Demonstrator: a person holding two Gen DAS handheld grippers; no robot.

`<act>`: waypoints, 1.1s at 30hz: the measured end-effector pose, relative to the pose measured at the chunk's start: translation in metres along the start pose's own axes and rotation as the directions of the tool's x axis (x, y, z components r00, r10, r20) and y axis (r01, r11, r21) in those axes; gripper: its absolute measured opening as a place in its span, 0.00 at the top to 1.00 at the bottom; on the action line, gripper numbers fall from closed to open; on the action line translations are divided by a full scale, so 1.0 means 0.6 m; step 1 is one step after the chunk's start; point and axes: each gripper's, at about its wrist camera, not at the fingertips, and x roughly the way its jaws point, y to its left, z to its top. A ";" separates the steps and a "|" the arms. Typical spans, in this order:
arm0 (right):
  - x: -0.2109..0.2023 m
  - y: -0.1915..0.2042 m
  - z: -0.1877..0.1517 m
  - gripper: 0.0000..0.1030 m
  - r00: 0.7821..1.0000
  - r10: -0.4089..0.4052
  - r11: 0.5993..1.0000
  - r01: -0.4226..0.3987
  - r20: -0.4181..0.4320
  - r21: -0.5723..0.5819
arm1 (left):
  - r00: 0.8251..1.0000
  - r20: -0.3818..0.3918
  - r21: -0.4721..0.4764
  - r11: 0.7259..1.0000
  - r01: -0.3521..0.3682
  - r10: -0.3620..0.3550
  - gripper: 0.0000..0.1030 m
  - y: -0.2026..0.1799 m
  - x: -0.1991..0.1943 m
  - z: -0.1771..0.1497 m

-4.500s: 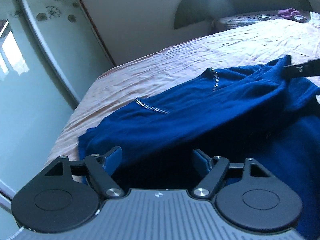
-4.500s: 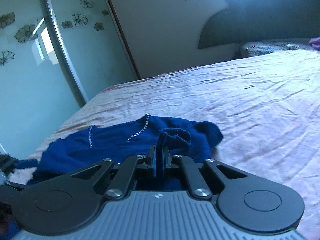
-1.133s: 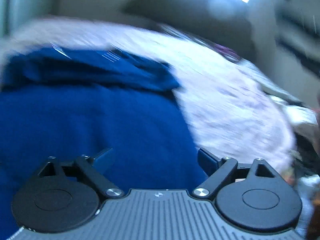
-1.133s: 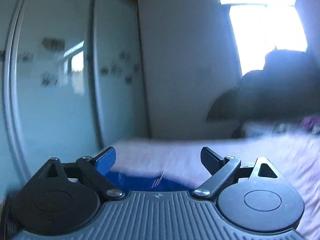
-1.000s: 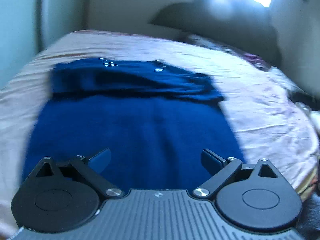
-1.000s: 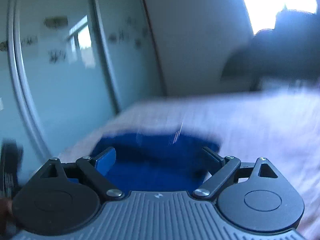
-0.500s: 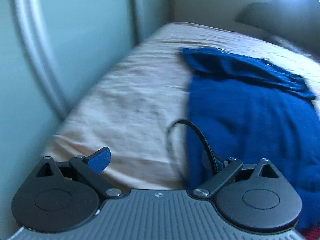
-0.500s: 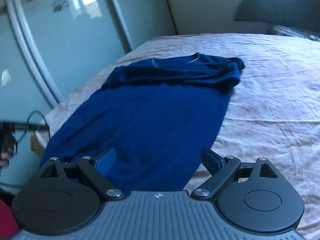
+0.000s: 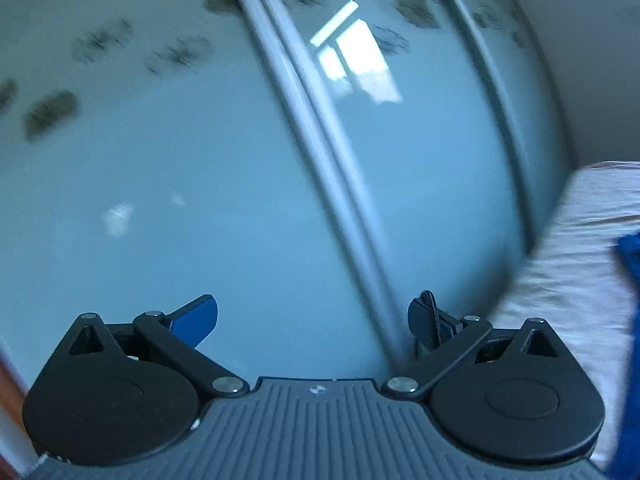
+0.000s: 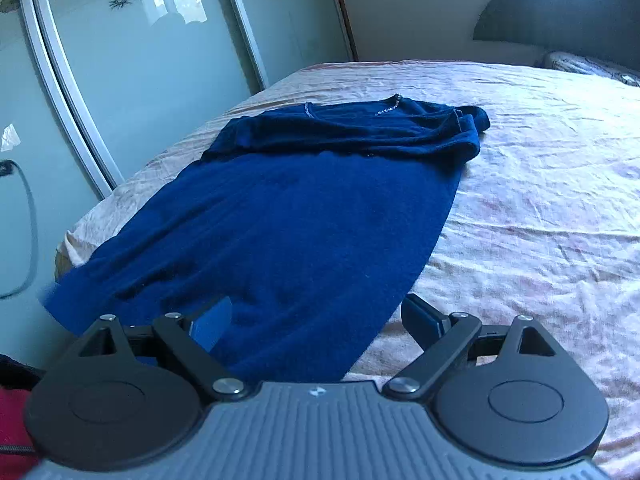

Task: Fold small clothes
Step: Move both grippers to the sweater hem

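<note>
A dark blue garment point(image 10: 304, 208) lies flat on the pink bed sheet point(image 10: 540, 200), its top part with a beaded neckline folded across the far end. My right gripper point(image 10: 316, 320) is open and empty, just above the garment's near hem. My left gripper point(image 9: 312, 320) is open and empty, turned away toward the wardrobe doors; a black cord hangs over its right finger point(image 9: 430, 322). In the left wrist view only a sliver of the blue garment point(image 9: 630, 248) shows at the right edge.
Frosted sliding wardrobe doors point(image 10: 132, 60) with flower prints run along the bed's left side and fill the left wrist view point(image 9: 240, 160). A dark headboard point(image 10: 560, 20) and a patterned pillow point(image 10: 588, 66) are at the far end. A black cable loop point(image 10: 24, 232) hangs at left.
My left gripper has swung left, off the bed, to face the wardrobe doors. My right gripper has dropped a little closer to the garment's near hem. Both stay open.
</note>
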 end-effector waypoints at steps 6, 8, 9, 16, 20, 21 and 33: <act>0.004 -0.006 -0.005 0.10 1.000 0.003 1.000 -0.002 -0.010 0.025 | 0.798 -0.163 0.104 0.794 0.599 -0.580 0.00 -0.048 -0.007 -0.028; 0.006 -0.002 -0.004 0.10 1.000 0.012 1.000 -0.012 -0.016 0.016 | 0.675 -0.214 0.050 0.682 0.730 -0.706 0.00 -0.069 -0.007 -0.036; 0.007 0.001 -0.004 0.10 1.000 0.012 1.000 -0.012 -0.019 0.007 | 0.638 -0.229 0.025 0.651 0.759 -0.735 0.00 -0.076 -0.005 -0.037; 0.005 -0.009 -0.007 0.10 1.000 0.005 0.999 -0.005 -0.021 0.031 | 0.393 -0.310 -0.085 0.437 0.895 -0.866 0.01 -0.061 0.009 -0.061; 0.006 -0.016 -0.013 0.10 0.999 0.033 0.998 -0.031 -0.035 0.047 | 0.285 -0.326 -0.114 0.337 0.935 -0.901 0.01 -0.081 0.004 -0.101; 0.005 -0.015 -0.014 0.10 0.999 0.038 0.998 -0.037 -0.039 0.044 | 0.255 -0.348 -0.134 0.317 0.939 -0.902 0.02 -0.093 0.006 -0.109; -0.014 -0.042 -0.040 0.11 0.982 0.148 0.982 -0.133 -0.114 0.131 | 0.179 -0.435 -0.141 0.263 0.955 -0.882 0.11 -0.156 0.016 -0.192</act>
